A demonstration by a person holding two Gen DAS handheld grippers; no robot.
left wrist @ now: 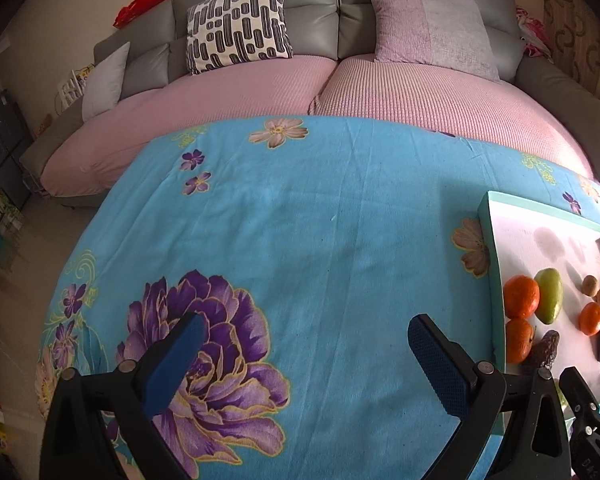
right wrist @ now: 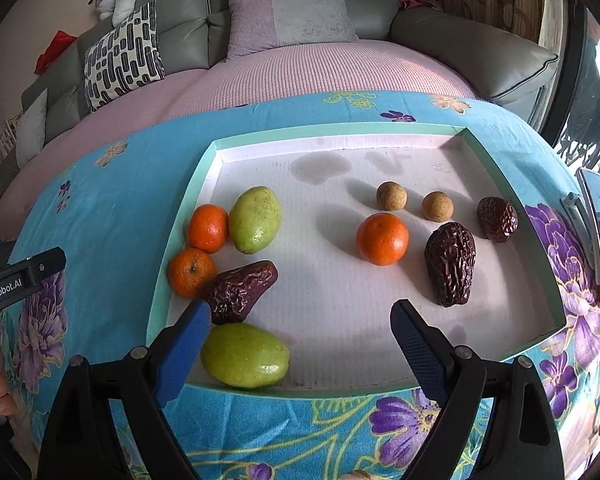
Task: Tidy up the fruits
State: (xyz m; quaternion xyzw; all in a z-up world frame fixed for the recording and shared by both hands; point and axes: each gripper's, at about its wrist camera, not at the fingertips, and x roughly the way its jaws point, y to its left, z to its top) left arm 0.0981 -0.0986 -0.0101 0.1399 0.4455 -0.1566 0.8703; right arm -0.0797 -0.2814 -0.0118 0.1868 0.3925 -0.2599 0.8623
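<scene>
Centrally, the shallow white tray with mint-green rim [right wrist: 188, 200] holds oranges, green mangoes, wrinkled dates and small brown fruits. Both the left gripper [left wrist: 304, 344] and right gripper [right wrist: 300, 328] gape wide, empty. Only the right wrist view shows the near green mango [right wrist: 245, 355].

Both wrist views overlapping at tray [right wrist: 188, 216]

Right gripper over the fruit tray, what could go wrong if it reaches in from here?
The right gripper is open with one finger already close to the near green mango and wrinkled date; closing could catch both. The oranges touch the far mango, so a nudge may roll them. The tray rests on wrinkled cloth and might slide.
</scene>
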